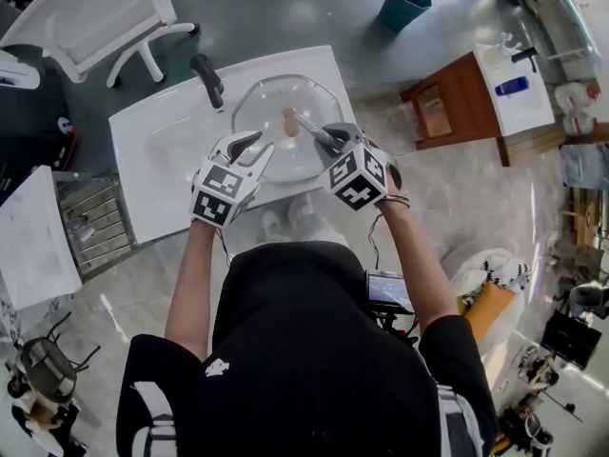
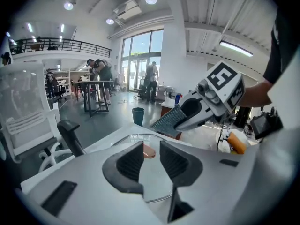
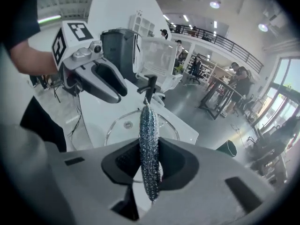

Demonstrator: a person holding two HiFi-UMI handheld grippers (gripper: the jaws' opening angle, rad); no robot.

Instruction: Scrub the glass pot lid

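The round glass pot lid (image 1: pixel 276 103) lies flat in the white sink top (image 1: pixel 157 160), its wooden knob (image 1: pixel 290 121) at the centre. My left gripper (image 1: pixel 252 149) hovers over the lid's near left edge. In the left gripper view its jaws (image 2: pixel 151 144) stand a narrow gap apart; the knob (image 2: pixel 149 152) and the glass (image 2: pixel 154 182) show through that gap, with neither pad pressed on them. My right gripper (image 1: pixel 328 141) is shut on a grey, glittery scrubbing pad (image 1: pixel 310 128), which stands on edge between the jaws (image 3: pixel 149 149) above the lid (image 3: pixel 117 130).
A black faucet (image 1: pixel 209 79) rises at the sink's far left. A white chair (image 1: pixel 105 17) and a teal bin (image 1: pixel 404 5) stand beyond the sink. A wooden cabinet (image 1: pixel 457 103) is at the right and a wire rack (image 1: pixel 90 222) at the left.
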